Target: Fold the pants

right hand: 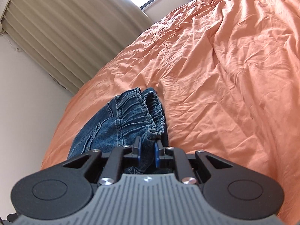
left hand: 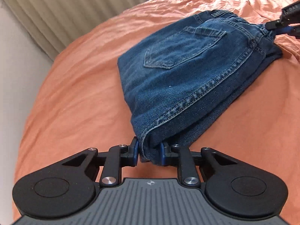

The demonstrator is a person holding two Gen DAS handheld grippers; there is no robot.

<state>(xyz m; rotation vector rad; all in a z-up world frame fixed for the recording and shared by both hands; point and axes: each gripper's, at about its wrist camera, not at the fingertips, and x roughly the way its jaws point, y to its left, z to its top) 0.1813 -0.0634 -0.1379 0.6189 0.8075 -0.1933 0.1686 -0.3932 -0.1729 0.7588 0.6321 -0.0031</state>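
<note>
An orange bedsheet (left hand: 65, 93) fills the frame. Folded blue jeans (left hand: 187, 71) lie centre right on it. The left gripper (left hand: 149, 152), bottom centre, pinches their folded corner; the right gripper (right hand: 148, 151) clamps the elastic waistband (right hand: 150, 112).

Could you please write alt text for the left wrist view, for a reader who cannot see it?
The left gripper clamps one corner of folded blue jeans lying on an orange bedsheet. The right gripper pinches the elastic waistband at the far corner.
</note>
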